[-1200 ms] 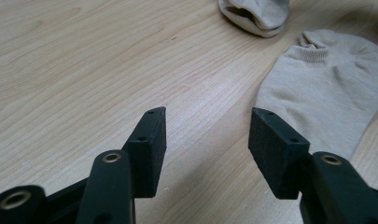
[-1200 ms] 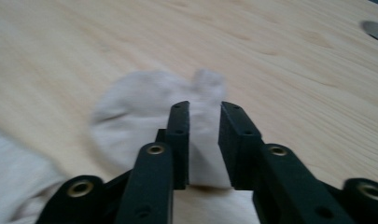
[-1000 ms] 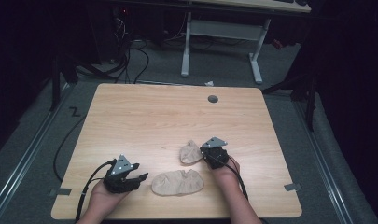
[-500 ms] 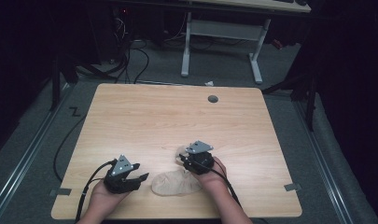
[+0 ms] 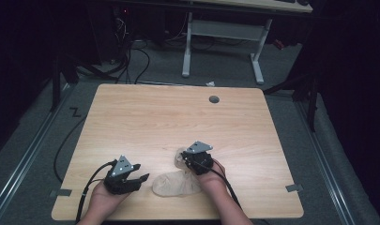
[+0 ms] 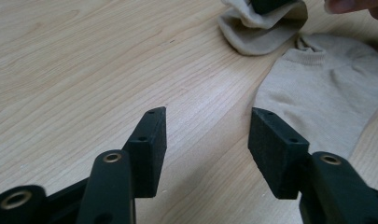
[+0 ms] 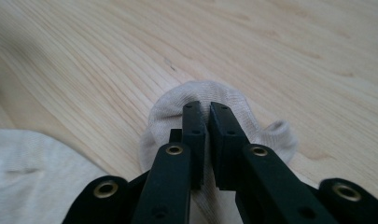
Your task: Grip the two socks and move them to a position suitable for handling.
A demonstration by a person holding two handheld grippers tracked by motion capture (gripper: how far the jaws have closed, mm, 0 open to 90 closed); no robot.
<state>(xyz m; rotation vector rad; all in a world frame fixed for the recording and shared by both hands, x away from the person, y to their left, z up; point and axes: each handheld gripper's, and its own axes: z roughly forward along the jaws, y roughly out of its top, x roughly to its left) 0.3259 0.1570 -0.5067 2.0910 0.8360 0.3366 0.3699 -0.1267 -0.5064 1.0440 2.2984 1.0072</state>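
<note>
A: Sock count?

B: Two, both beige knit, soft, ribbed at the cuff. Flat sock (image 5: 176, 183) lies on the wooden table (image 5: 178, 117) near the front edge, between the two hands. Long axis runs roughly left-right in the high view, slightly tilted. In the left gripper view its cuff end points toward the second sock.

A: And the second?

B: Bunched sock (image 7: 224, 100) sits just behind the flat one, crumpled into a lump, so no clear axis. The two socks look touching or nearly so; can't tell which.

A: Tongs?

B: Right gripper (image 7: 207, 109): jaws have just been closing, now narrow, pinching a fold of the bunched sock between the pads. Left gripper (image 6: 207, 130): jaws wide apart, nothing between them, bare wood underneath. It sits just left of the flat sock, pointing at it, not touching.

A: Table?

B: Light wood grain, rounded corners, one round grey cable hole (image 5: 214, 99) near the far edge. Two grippers, black jaws, one cable each.
</note>
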